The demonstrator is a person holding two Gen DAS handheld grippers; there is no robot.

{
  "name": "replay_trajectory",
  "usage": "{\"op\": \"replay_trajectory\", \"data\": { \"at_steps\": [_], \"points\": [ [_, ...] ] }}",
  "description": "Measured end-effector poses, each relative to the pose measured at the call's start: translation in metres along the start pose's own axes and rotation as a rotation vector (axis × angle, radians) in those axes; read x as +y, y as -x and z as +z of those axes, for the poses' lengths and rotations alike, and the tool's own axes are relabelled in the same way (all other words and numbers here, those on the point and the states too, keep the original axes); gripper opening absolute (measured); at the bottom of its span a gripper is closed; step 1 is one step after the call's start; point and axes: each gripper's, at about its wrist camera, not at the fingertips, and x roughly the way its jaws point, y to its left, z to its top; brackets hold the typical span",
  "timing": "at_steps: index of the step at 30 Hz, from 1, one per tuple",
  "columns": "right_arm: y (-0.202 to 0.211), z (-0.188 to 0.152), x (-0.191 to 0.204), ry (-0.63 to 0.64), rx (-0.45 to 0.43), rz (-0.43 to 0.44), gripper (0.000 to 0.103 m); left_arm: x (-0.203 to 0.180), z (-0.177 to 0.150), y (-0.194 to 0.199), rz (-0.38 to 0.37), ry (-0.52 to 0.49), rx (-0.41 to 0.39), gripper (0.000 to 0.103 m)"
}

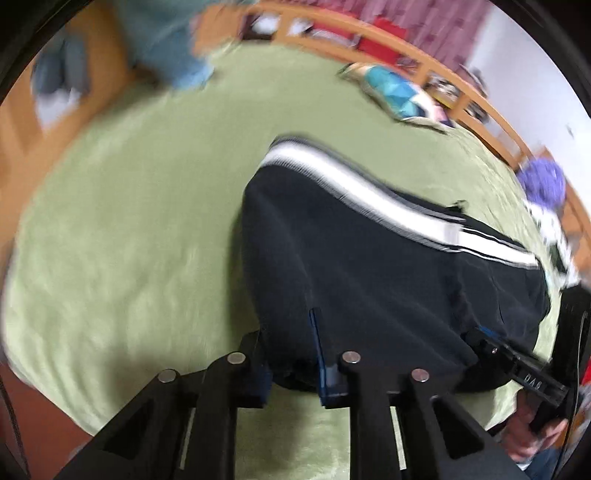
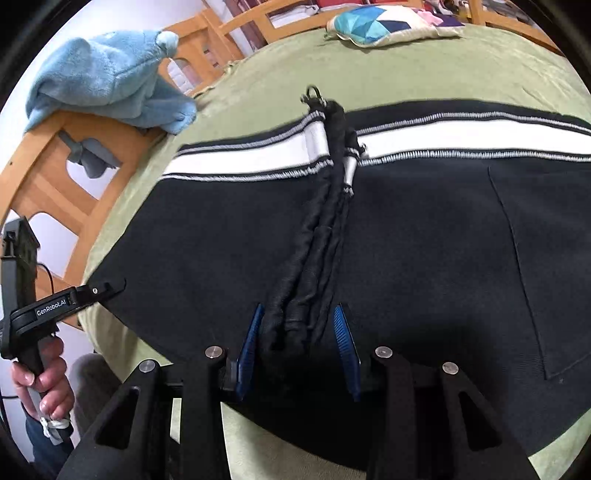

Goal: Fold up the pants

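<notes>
Black track pants (image 2: pixel 369 240) with a white side stripe (image 2: pixel 461 138) lie spread on the green bedspread (image 2: pixel 277 74), already doubled over by the look of it, with the waistband's drawcords (image 2: pixel 317 236) trailing down the middle toward us.

The right hand-held gripper (image 2: pixel 299 350) sits at the near hem with its blue pads (image 2: pixel 251 343) spread, the cord ends lying between them. Nothing pinched yet, I'd say.

The left hand-held gripper (image 1: pixel 291 354) is at the near corner of the fabric; black cloth bunches between its fingers, but the view is smeared and I can't tell whether they've closed on it.

The risk here: if the right one closes now, it may catch only the cords and not the cloth, so a lift would drag the strings and leave the layers behind. And with one side gripped and the other not, the fold could skew or slide on that soft bedspread.

A blue plush towel (image 2: pixel 107 81) on the bed frame and a patterned cushion (image 2: pixel 376 26) sit well apart.
</notes>
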Motion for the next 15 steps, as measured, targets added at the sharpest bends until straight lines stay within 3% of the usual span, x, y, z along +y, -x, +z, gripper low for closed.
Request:
{"op": "replay_trajectory", "data": {
  "at_steps": [3,7,11,15],
  "points": [
    [0.035,-0.003,-0.006,0.015,-0.065,-0.028,0.039,-0.050,0.014,0.032,0.029,-0.143,-0.093,0.016],
    [0.090,-0.006,-0.031,0.036,-0.192,-0.139,0.039,-0.131,0.020,0.061,-0.021,-0.310,-0.162,0.016],
    [0.134,-0.014,-0.072,0.005,-0.248,-0.189,0.042,-0.214,0.004,0.060,-0.081,-0.456,-0.161,0.015],
    [0.159,-0.031,-0.117,-0.062,-0.241,-0.202,0.042,-0.272,-0.019,0.038,-0.131,-0.528,-0.117,0.015]
  ]
}}
